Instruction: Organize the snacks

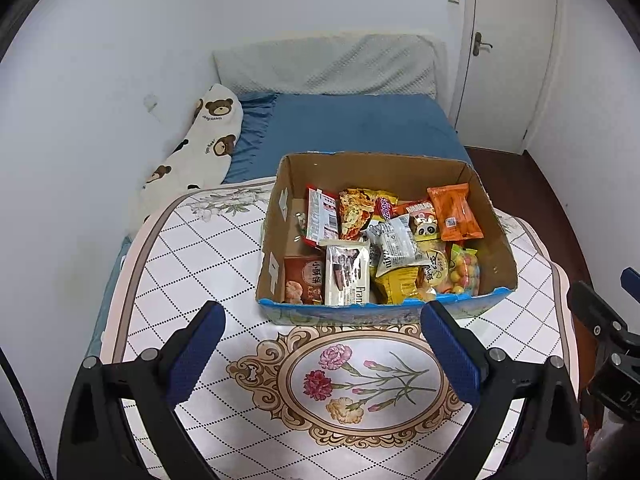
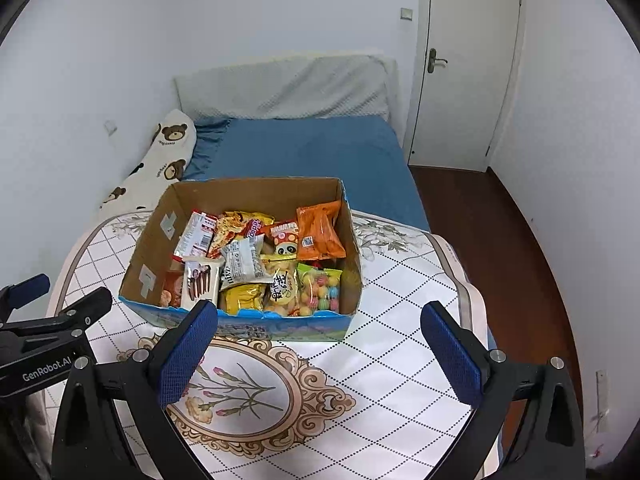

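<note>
Snacks fill a cardboard box (image 1: pixel 276 240) set on a flower-printed cloth (image 1: pixel 208 240), and much of the heap is overlapped: only the packets lying on top show whole, those beneath show as corners, and most printed names are too small to read. No hand or sleeve appears in either view, so how the person grips the tools cannot be told.

From the left wrist view, the left gripper (image 1: pixel 322 356) has its blue-padded fingers (image 1: pixel 196 354) spread wide, holding nothing and touching nothing, poised above the cloth's carnation medallion (image 1: pixel 360 380) just short of the box's near wall at 12 o'clock. The right gripper's (image 2: pixel 318 354) black body is cut off by the frame edge at 3 o'clock.

From the right wrist view, the right gripper is likewise wide apart and empty, the box at 11 o'clock beyond it. An orange packet (image 2: pixel 320 232) lies in the box's far right corner, a bag of coloured candy balls (image 2: pixel 320 290) near its front wall. Behind, a blue bed (image 2: pixel 312 152) and a white door (image 2: pixel 464 68).
</note>
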A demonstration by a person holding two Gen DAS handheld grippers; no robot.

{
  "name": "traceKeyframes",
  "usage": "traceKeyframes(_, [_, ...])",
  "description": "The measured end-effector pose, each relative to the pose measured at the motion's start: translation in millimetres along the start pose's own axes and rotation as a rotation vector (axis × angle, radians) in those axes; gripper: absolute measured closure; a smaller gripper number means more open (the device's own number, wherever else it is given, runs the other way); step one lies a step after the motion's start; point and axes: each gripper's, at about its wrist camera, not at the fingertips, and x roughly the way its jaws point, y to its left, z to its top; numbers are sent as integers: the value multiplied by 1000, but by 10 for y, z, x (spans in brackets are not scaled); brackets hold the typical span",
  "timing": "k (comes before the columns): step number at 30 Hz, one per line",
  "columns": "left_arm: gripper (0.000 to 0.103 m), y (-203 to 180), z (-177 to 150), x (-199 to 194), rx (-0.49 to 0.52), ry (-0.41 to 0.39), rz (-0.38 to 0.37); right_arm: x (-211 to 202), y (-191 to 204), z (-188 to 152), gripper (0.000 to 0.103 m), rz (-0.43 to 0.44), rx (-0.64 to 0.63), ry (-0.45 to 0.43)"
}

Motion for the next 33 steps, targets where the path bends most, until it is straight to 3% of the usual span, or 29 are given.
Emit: traceKeyframes(33, [3, -39, 54, -94, 3, -20, -12, -12, -18, 23, 0, 12, 10, -1])
